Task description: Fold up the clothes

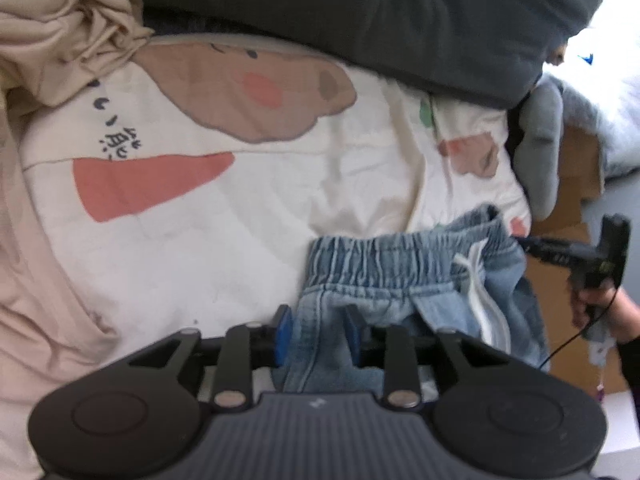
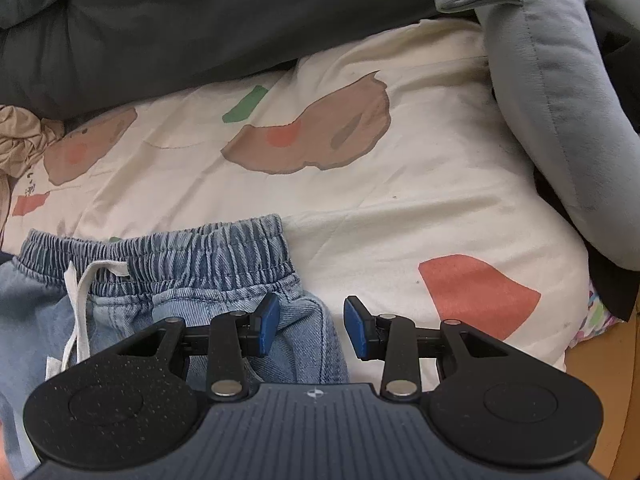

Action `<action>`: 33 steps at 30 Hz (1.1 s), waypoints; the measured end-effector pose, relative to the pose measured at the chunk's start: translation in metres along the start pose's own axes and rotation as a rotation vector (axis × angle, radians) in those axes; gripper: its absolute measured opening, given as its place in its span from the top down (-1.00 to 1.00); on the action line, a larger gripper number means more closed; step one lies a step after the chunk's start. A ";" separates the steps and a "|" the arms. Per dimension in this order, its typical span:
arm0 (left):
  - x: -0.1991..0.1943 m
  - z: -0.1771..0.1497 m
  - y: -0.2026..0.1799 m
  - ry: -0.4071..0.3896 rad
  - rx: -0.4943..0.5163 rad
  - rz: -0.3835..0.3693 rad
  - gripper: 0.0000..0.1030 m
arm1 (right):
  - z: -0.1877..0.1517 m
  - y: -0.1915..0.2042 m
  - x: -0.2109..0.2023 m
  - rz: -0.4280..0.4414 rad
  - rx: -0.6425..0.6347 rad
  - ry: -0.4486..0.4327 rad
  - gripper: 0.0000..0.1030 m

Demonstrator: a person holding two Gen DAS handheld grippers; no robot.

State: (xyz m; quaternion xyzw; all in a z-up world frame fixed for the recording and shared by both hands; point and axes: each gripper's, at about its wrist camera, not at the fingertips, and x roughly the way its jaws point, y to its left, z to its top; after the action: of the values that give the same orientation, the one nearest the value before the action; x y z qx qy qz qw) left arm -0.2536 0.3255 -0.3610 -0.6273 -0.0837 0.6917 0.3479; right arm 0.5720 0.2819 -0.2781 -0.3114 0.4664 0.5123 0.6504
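Left gripper is clamped on the denim shorts, lower middle of frame. Right gripper sits open over the shorts' edge, gripping nothing.

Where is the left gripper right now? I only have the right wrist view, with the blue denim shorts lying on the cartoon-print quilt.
Observer: The left gripper is at the other side of the blue denim elastic-waist shorts, just below the waistband.
Operator: Does it have hold of them?
Observer: It looks so. A fold of denim fills its jaws and touches both blue pads.
Operator: Is anything lying beyond it?
Observer: A pale pink cloth lies beside the cream cartoon-print quilt, on the side away from your gripper.
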 end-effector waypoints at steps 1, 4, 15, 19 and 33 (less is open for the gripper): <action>-0.002 0.001 0.002 -0.009 -0.015 -0.011 0.37 | 0.001 0.000 0.000 0.002 -0.006 0.004 0.17; 0.000 0.004 0.003 -0.014 -0.037 -0.017 0.34 | 0.003 -0.001 -0.004 0.003 -0.026 0.008 0.17; 0.035 -0.001 -0.007 0.057 0.014 0.031 0.32 | 0.002 0.019 0.007 -0.033 -0.201 0.093 0.17; 0.039 -0.003 -0.021 0.076 0.104 0.088 0.33 | 0.001 0.025 0.020 -0.040 -0.239 0.120 0.17; 0.044 -0.012 -0.048 0.095 0.307 0.235 0.67 | -0.003 0.046 0.028 -0.061 -0.362 0.123 0.79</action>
State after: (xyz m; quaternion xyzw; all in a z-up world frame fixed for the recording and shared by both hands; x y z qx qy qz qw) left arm -0.2232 0.3827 -0.3723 -0.6041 0.1129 0.7019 0.3601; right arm 0.5278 0.3026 -0.3015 -0.4681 0.3958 0.5479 0.5692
